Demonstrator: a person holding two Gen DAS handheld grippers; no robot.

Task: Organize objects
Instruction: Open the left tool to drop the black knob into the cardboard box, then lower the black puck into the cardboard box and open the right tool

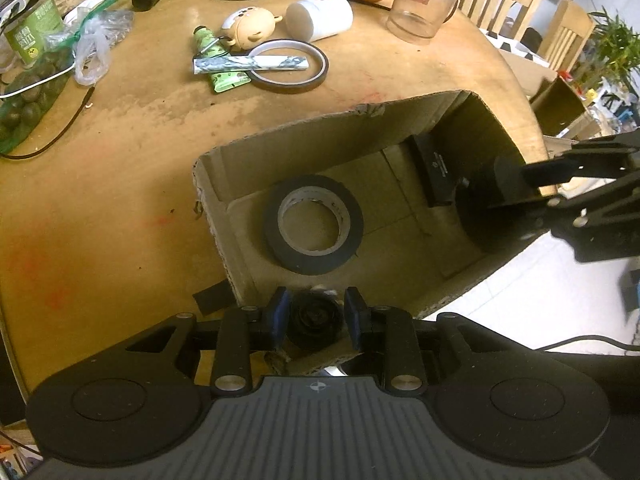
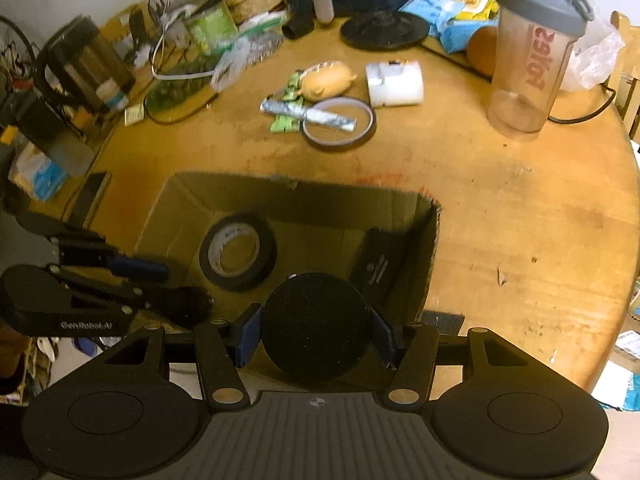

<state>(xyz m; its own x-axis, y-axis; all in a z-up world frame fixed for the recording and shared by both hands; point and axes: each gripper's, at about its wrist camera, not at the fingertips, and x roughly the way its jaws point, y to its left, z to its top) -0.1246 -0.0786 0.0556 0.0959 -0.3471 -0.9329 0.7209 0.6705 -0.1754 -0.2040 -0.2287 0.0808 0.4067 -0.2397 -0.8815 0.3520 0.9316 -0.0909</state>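
An open cardboard box (image 1: 280, 136) (image 2: 280, 184) stands on the round wooden table. On its floor lies a black tape roll (image 1: 313, 229) (image 2: 238, 255), and a flat black slab (image 1: 434, 168) (image 2: 378, 264) leans on the right wall. My left gripper (image 1: 316, 304) (image 2: 168, 284) hangs over the box's near left corner, its blue pads against a small black round object (image 1: 314, 320) (image 2: 188, 306). My right gripper (image 2: 316, 328) (image 1: 516, 192) is shut on a wider black round disc (image 2: 316, 326) (image 1: 488, 216), held over the box's near right side.
Beyond the box lie a thin tape ring (image 1: 288, 65) with a silvery stick across it, a white cylinder (image 1: 320, 16), a tan toy (image 1: 252, 26) and a green tube. A clear shaker bottle (image 2: 528, 60) stands at the back right; bags and cables crowd the back left.
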